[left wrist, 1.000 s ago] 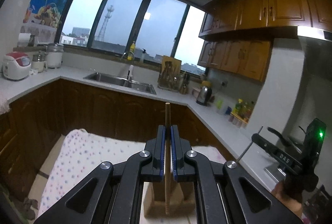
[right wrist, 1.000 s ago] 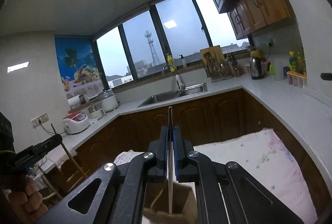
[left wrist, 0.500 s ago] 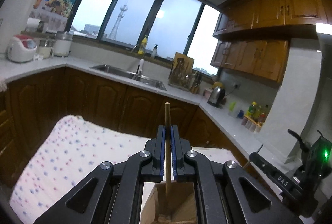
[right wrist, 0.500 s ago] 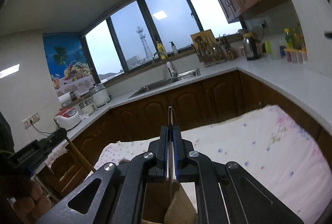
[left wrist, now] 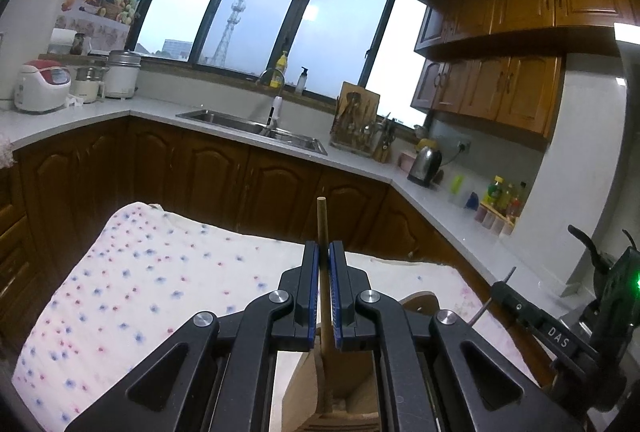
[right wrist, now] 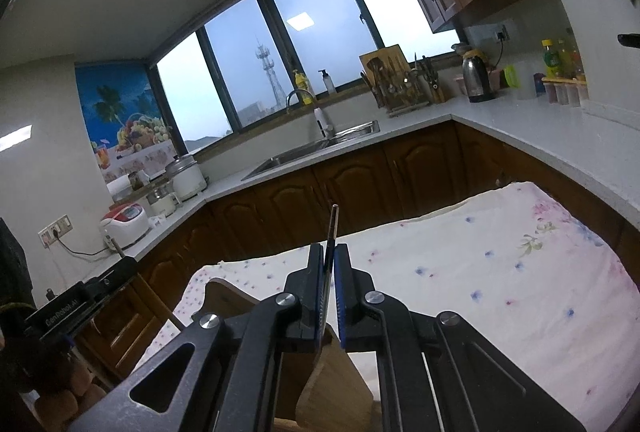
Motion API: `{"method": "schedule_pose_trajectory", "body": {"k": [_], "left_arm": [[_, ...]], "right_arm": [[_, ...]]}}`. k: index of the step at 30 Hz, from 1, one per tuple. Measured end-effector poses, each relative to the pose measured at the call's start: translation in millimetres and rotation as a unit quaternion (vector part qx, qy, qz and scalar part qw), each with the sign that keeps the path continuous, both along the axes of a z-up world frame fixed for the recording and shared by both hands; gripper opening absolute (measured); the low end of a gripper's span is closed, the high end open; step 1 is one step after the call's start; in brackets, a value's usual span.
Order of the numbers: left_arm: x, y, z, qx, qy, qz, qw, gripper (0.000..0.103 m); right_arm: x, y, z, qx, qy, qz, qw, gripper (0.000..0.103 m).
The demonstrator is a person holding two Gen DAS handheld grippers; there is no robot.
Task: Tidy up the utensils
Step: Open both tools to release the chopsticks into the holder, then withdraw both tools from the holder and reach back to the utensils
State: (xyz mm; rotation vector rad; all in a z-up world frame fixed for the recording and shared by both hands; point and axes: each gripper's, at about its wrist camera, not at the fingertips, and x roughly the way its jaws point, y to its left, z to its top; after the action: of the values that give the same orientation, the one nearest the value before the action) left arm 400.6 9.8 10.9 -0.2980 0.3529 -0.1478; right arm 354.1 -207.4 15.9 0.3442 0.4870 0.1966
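Observation:
My left gripper [left wrist: 323, 256] is shut on a wooden utensil handle [left wrist: 323, 228] that stands upright; its lower end reaches down into a wooden utensil holder [left wrist: 344, 388] right below the fingers. My right gripper [right wrist: 329, 258] is shut on a thin dark metal utensil handle [right wrist: 332, 228], also upright, above the same wooden holder [right wrist: 320, 384]. The utensils' working ends are hidden. The right gripper also shows at the right edge of the left wrist view [left wrist: 508, 294], and the left gripper at the left edge of the right wrist view [right wrist: 116, 274].
The holder stands on a table with a flowered cloth [left wrist: 160, 272]. Behind it run brown cabinets and a white counter [left wrist: 160, 112] with a sink [left wrist: 256, 128], a rack of utensils [left wrist: 356, 136], a kettle [left wrist: 426, 162] and rice cookers [left wrist: 40, 86].
Both grippers have tilted and dropped closer to the wooden holder, each still holding its utensil. The table cloth fills more of both views.

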Motion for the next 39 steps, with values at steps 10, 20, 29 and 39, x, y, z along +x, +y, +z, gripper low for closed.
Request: {"method": "schedule_pose_trajectory", "body": {"k": [10,20,29,39], "left_arm": [[-16.7,27.0,14.5,-0.001,0.017,-0.006,0.9998,0.006],[-42.2,40.2,27.5,-0.005,-0.002,0.012,0.9999,0.067],[-96.4,46.5,30.0,0.000,0.001,0.036,0.9994,0.093],[-156.2,47.1,35.1,0.003,0.027,0.030,0.9992,0.096]], "right_arm": [[5.8,-2.8,1.4,0.007,0.020,0.008,1.000,0.010],[-14.3,-15.3,13.3,0.041,0.009,0.010,0.999,0.071],[-60.0,-19.2,31.4,0.037,-0.009,0.016,0.999,0.087],[-121.3,-24.1,42.1,0.016,-0.011,0.014,1.000,0.088]]}}
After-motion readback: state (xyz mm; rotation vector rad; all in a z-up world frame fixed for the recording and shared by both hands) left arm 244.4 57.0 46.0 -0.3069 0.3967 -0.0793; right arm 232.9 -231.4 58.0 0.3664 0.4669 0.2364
